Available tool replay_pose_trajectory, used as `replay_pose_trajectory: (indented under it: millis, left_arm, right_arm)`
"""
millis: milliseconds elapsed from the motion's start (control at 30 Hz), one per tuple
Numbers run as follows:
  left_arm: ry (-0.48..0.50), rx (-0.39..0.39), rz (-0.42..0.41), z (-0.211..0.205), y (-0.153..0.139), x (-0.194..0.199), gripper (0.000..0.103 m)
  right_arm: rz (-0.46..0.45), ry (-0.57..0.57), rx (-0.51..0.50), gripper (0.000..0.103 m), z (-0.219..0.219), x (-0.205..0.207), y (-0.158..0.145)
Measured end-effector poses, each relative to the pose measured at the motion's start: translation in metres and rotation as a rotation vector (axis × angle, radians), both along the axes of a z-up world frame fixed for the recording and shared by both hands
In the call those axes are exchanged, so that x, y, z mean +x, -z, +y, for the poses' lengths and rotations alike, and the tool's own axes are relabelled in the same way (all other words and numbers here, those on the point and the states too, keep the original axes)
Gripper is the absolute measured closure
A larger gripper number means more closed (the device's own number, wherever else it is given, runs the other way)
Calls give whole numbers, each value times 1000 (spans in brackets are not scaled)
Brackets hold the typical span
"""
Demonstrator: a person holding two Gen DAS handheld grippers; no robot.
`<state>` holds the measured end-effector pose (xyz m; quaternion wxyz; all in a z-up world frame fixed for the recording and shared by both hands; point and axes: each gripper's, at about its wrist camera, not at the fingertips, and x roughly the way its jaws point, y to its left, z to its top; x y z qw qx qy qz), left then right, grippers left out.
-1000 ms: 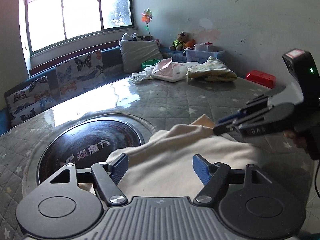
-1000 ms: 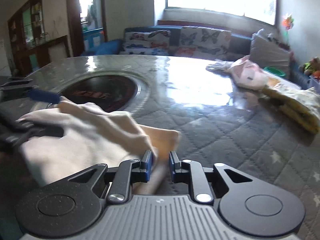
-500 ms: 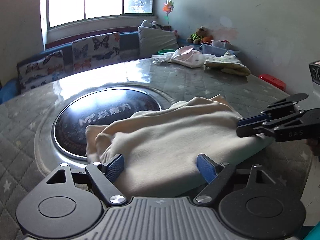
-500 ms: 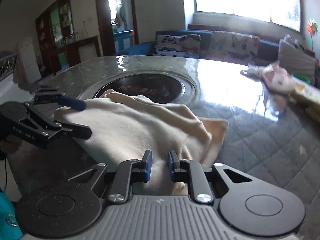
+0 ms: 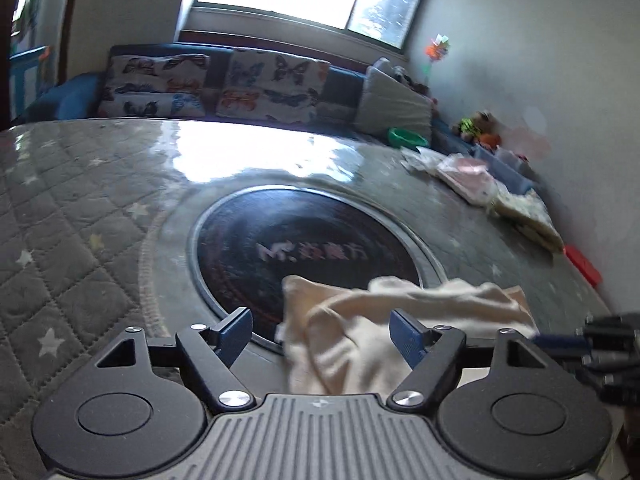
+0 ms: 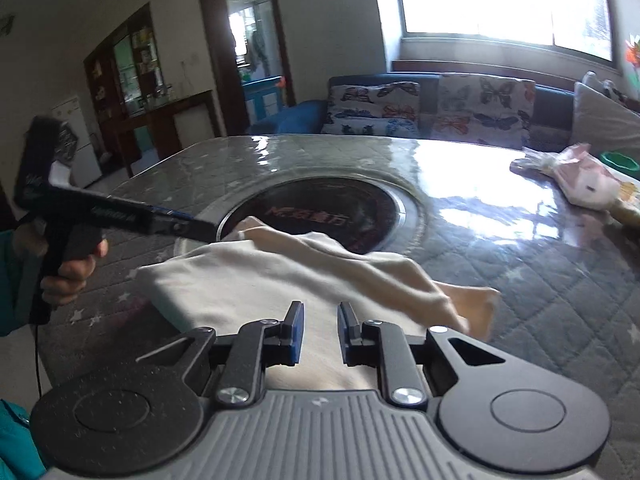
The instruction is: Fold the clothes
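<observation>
A cream garment lies bunched on the table at the near edge of the round black inset. My left gripper hovers over its left end with wide jaws that are closing. The garment's edge lies between them, but the pads do not touch it. In the right wrist view this gripper comes in side-on from the left, held by a hand, with its tip by the garment's far corner. My right gripper is shut on the near part of the garment. It also shows blurred at the right edge of the left wrist view.
The table has a grey quilted star cover under a glossy sheet. Other clothes and a pink garment lie at its far right, with a red item near the edge. A sofa with butterfly cushions stands behind.
My left gripper has swung left and rolled, so the garment now sits to the right between its jaws. The right gripper kept its grip and shifted slightly; the garment has bunched.
</observation>
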<state>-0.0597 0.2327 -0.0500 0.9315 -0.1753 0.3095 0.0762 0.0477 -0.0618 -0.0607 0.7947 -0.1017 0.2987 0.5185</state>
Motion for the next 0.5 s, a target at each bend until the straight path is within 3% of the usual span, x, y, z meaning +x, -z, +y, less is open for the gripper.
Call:
replay_pose_trajectory:
  millis: [100,300,433,500]
  left_arm:
    - [-55,-24,-19,14,-5,-7,25]
    - [68,63,-56,-10,-13,-35,23]
    - [108,46,-52,-23,-5,-50,21]
    - [112,15,-53,-26,1,-56,21]
  right_arm:
    - [-12,-80,5,86,24,-11,-4]
    - [-39,-197,-20,86,74,-10,-19]
    - [-4,-228,-62,86,105,14,-26]
    - [-31,-260,-109,86,128,22,-25]
